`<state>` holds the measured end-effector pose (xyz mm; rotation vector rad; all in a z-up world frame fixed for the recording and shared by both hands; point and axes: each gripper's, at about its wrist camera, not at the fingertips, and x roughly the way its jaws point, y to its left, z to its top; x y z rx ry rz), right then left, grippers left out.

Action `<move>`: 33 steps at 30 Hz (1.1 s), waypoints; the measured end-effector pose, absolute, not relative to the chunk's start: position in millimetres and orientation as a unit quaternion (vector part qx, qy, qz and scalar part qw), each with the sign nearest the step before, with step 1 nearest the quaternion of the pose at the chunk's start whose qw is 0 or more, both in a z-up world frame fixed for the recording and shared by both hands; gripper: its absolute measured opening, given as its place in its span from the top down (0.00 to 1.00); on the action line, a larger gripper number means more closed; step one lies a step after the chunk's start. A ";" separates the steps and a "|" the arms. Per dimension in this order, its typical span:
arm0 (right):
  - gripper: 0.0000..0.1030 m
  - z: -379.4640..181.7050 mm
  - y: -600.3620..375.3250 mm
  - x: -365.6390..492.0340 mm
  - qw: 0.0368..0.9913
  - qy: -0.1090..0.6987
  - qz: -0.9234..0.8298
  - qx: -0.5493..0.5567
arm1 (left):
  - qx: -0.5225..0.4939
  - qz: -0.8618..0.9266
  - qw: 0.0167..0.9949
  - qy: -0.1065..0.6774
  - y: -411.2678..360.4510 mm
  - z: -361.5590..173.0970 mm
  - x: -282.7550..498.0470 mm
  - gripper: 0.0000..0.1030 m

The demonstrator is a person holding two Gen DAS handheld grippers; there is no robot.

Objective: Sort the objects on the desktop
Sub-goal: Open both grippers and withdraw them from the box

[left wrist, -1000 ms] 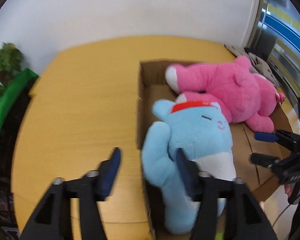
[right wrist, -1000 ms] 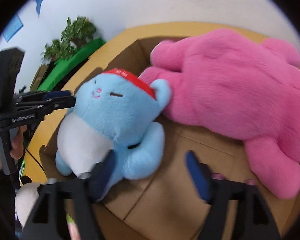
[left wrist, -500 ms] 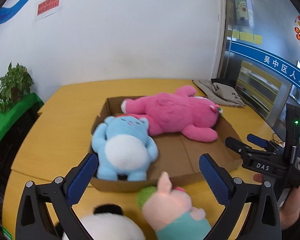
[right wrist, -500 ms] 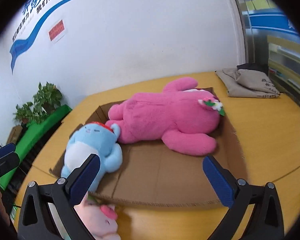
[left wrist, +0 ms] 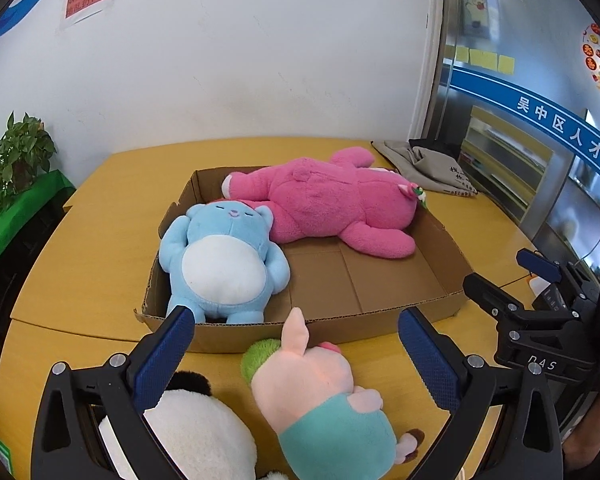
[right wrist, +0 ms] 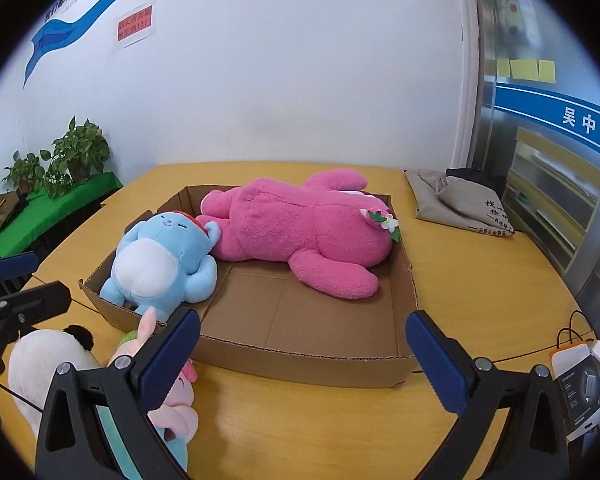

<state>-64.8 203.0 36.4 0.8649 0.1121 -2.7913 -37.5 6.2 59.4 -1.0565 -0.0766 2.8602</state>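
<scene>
A shallow cardboard box on the yellow table holds a blue plush bear on its back and a big pink plush bear. In front of the box lie a pink pig plush in teal clothes and a white panda plush. My left gripper is open and empty, above the pig. My right gripper is open and empty, at the box's near edge; it also shows in the left wrist view.
A folded grey cloth bag lies at the table's far right. A small white boxed item and a thin cable lie at the near right edge. Potted plants stand on a green shelf at the left.
Both grippers have pulled back from the box and opened wide. The blue bear, which my left gripper held a second ago, now lies free in the box.
</scene>
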 end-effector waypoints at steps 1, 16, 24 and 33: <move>0.00 36.9 202.4 -63.7 0.108 0.039 -0.949 0.294 | -0.347 0.936 0.047 -0.024 6.5 59.1 -36.8 0.00; 0.00 32.5 193.6 -63.6 0.124 0.033 -0.943 0.308 | -0.347 0.936 0.045 -0.021 2.7 55.6 -36.1 0.00; 0.00 33.4 194.2 -62.4 0.125 0.032 -0.943 0.307 | -0.348 0.936 0.049 -0.021 3.3 56.1 -37.2 0.00; 0.00 33.5 195.2 -61.8 0.124 0.033 -0.942 0.310 | -0.348 0.936 0.052 -0.025 2.1 56.6 -35.6 0.00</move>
